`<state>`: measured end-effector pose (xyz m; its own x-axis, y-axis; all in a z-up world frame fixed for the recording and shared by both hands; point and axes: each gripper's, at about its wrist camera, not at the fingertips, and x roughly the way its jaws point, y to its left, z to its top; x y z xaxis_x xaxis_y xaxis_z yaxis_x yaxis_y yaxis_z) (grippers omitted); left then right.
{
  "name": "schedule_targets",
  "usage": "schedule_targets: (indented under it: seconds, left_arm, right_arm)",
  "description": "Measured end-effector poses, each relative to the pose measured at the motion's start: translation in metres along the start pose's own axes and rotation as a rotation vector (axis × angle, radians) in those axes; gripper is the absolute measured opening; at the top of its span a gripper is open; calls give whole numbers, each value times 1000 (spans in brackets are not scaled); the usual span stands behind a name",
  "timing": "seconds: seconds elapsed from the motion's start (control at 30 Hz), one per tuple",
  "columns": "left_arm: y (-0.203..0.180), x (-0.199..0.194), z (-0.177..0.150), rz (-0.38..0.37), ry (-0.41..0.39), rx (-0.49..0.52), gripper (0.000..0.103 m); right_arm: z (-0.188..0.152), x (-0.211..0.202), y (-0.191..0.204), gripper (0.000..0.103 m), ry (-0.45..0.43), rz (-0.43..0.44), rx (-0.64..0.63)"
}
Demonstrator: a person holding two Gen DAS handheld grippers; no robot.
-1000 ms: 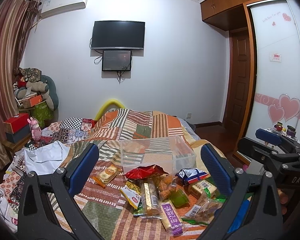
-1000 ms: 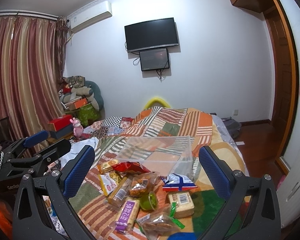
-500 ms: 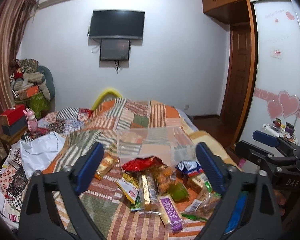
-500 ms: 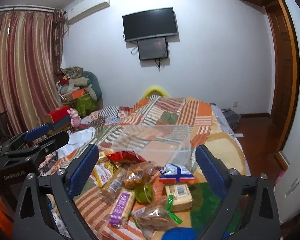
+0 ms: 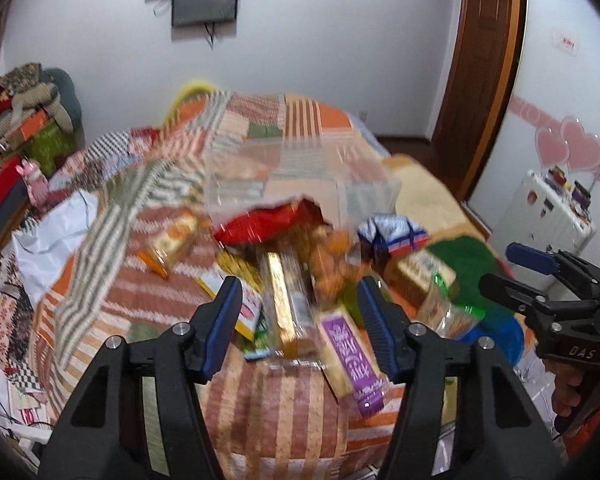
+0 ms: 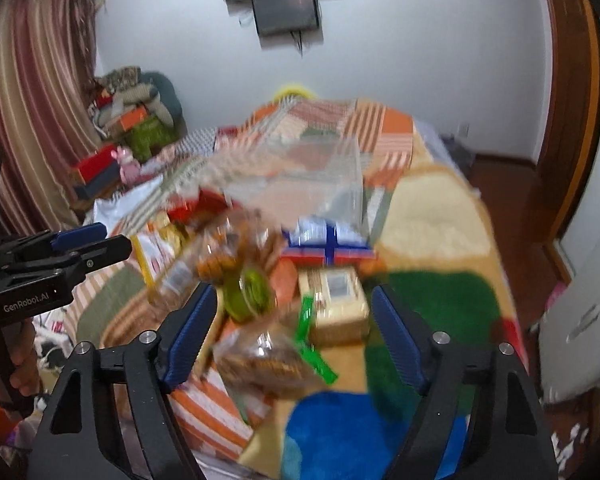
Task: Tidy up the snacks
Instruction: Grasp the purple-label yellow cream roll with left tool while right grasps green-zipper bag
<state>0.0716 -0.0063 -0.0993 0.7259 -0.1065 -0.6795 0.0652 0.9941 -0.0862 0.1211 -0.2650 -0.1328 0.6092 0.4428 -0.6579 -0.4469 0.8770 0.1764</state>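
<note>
A pile of snack packets lies on the striped bedspread in front of a clear plastic bin (image 5: 300, 176). My left gripper (image 5: 300, 308) is open and empty, just above a gold bar packet (image 5: 286, 304), with a purple packet (image 5: 352, 356) to its right and a red bag (image 5: 268, 226) beyond. My right gripper (image 6: 294, 320) is open and empty over a clear bag of cookies (image 6: 266, 360), a green cup (image 6: 252, 292) and a tan boxed snack (image 6: 338, 300). A blue and white packet (image 6: 328, 240) lies by the bin (image 6: 300, 176).
The bed's near edge drops off just below both grippers. A white cabinet (image 5: 540, 216) stands to the right of the bed. Boxes and cushions (image 5: 24, 120) are piled at the far left by the curtain. A TV hangs on the far wall.
Both grippers have dropped and moved forward toward the snack pile. Their jaws have narrowed but stay open. The view is motion blurred.
</note>
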Motion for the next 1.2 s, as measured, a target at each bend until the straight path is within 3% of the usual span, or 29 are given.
schedule_targets:
  seconds: [0.27, 0.47, 0.7, 0.97, 1.07, 1.2]
  left_arm:
    - [-7, 47, -22, -79, 174, -20, 47]
    - [-26, 55, -35, -99, 206, 40, 47]
    - [-28, 67, -43, -103, 258, 37, 47]
    - [-30, 82, -41, -122, 285, -1, 51]
    - [-28, 97, -41, -147, 323, -48, 55]
    - [-32, 106, -38, -133, 313, -50, 56]
  right_arm:
    - [-13, 18, -5, 75, 122, 88, 63]
    - [-20, 36, -3, 76, 184, 142, 75]
    - [-25, 49, -2, 77, 239, 185, 68]
    - [-26, 43, -12, 68, 215, 198, 89]
    - [-23, 35, -16, 65, 187, 164, 89]
    - [-23, 25, -23, 62, 162, 131, 91]
